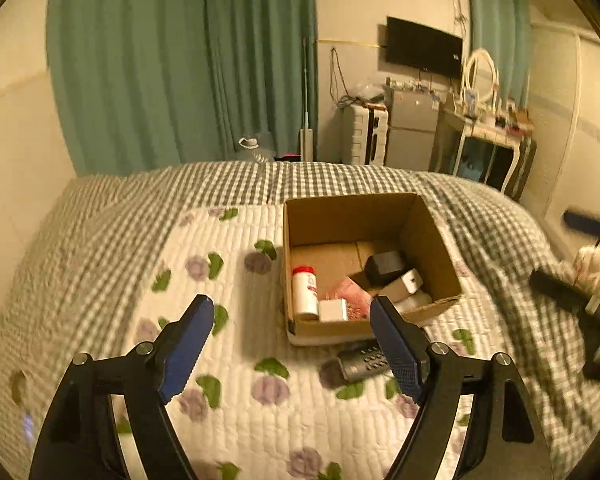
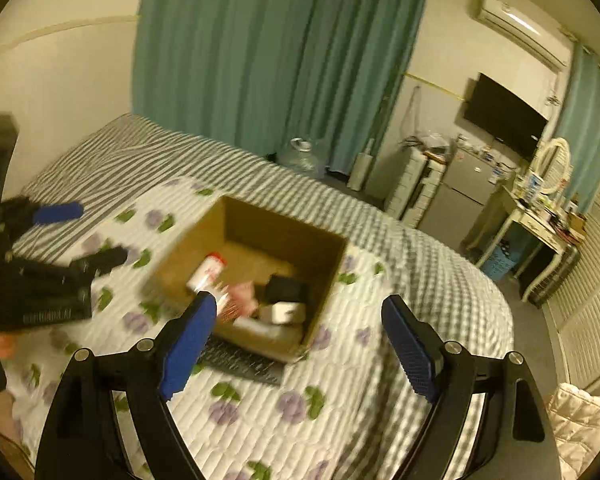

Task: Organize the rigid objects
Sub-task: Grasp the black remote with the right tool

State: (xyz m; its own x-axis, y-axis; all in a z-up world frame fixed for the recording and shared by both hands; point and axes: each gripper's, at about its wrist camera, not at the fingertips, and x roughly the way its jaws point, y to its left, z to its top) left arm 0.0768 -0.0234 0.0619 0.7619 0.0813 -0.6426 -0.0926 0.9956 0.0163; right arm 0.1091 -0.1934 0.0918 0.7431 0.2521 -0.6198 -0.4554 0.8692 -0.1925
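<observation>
An open cardboard box [image 1: 432, 240] [image 2: 324, 276] stands on the bed. Lying in it are a white bottle with a red cap [image 1: 305, 292] [image 2: 206, 274], a black block [image 1: 384, 266] [image 2: 286, 290], a white adapter [image 1: 404, 284] [image 2: 284, 312], a pink packet [image 1: 350, 294] and a small white box [image 1: 332, 310]. A dark remote control [image 1: 364, 362] [image 2: 240, 360] rests on the quilt against the box's near side. My left gripper [image 1: 292, 306] [image 2: 88, 236] hangs open above the quilt before the box, nothing in it. My right gripper [image 2: 300, 304] [image 1: 576, 256] is open and empty too.
The bed carries a white floral quilt [image 1: 236, 360] over a grey checked blanket [image 1: 340, 180]. Beyond it hang green curtains [image 1: 180, 60]. A suitcase [image 1: 364, 132], a fridge [image 1: 412, 128] and a dressing table [image 1: 488, 136] line the far wall. A pale padded jacket [image 2: 576, 412] lies at right.
</observation>
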